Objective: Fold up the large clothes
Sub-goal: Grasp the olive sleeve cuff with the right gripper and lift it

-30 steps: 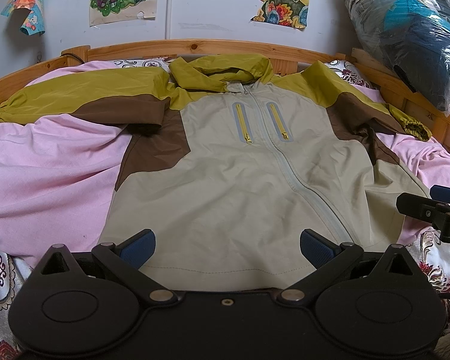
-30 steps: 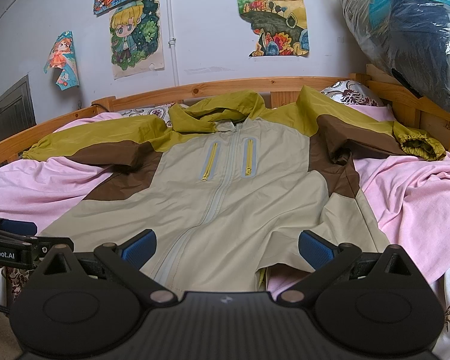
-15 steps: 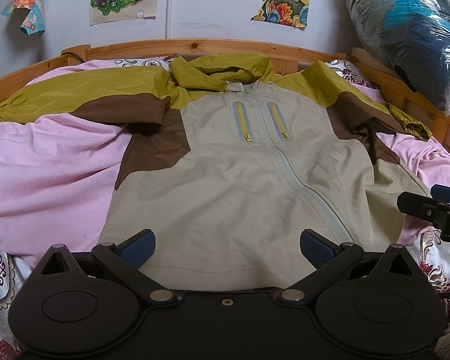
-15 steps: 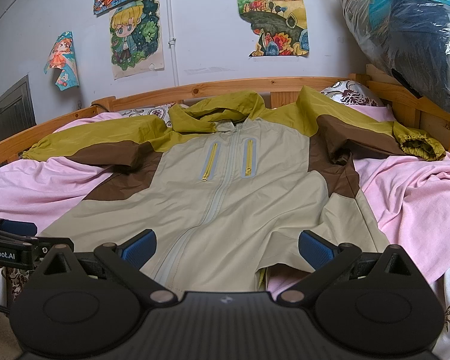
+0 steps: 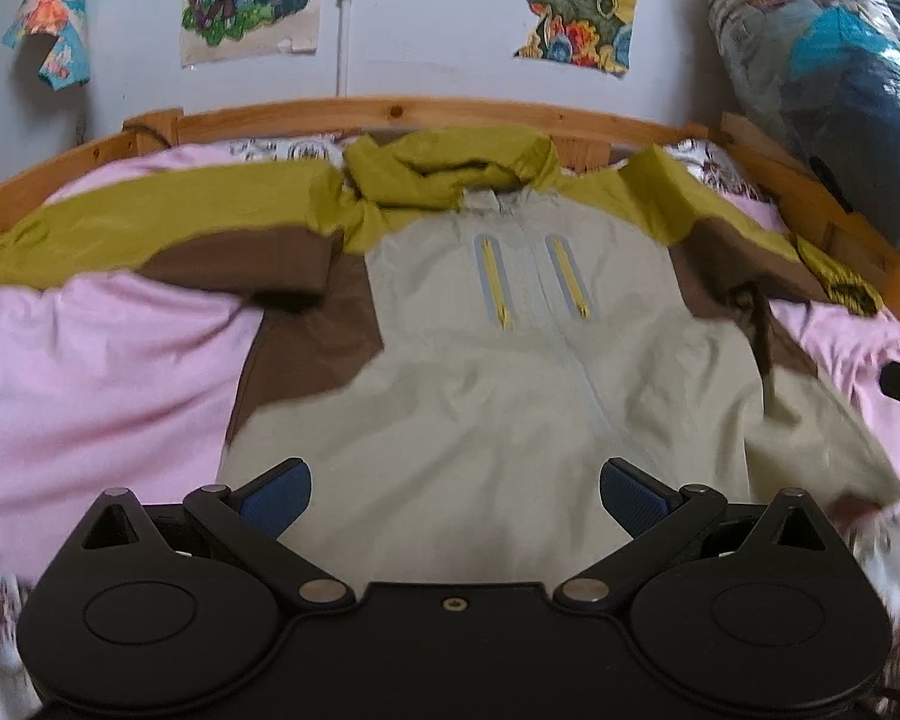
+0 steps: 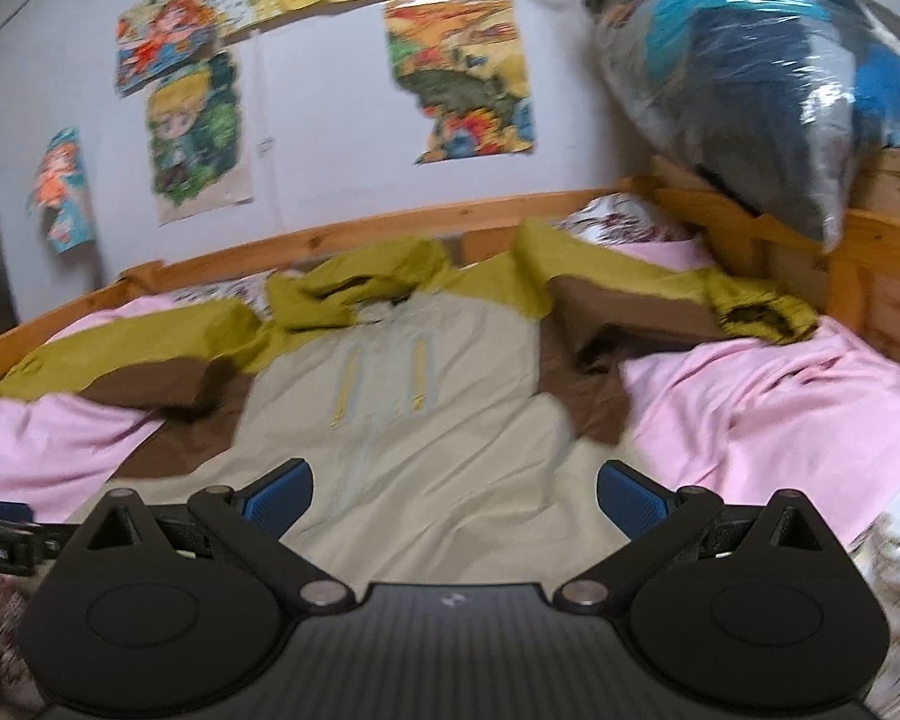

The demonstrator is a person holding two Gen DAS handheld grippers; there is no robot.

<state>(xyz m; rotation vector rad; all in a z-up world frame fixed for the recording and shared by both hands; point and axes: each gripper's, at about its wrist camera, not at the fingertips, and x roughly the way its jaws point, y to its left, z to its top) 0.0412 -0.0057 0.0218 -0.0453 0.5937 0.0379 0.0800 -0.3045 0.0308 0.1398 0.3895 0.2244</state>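
Two open claws over a jacket on a bed

Left gripper and right gripper hang spread wide, empty, above the jacket's near hem; jacket lies flat on the pink sheet, hood toward the wooden bed frame.

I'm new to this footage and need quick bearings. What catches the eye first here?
A big jacket in beige, brown and olive lies spread front-up across the pink sheet, hood toward the wooden headboard. Both the left gripper and right gripper hover open over its hem. Cartoon posters hang on the wall.
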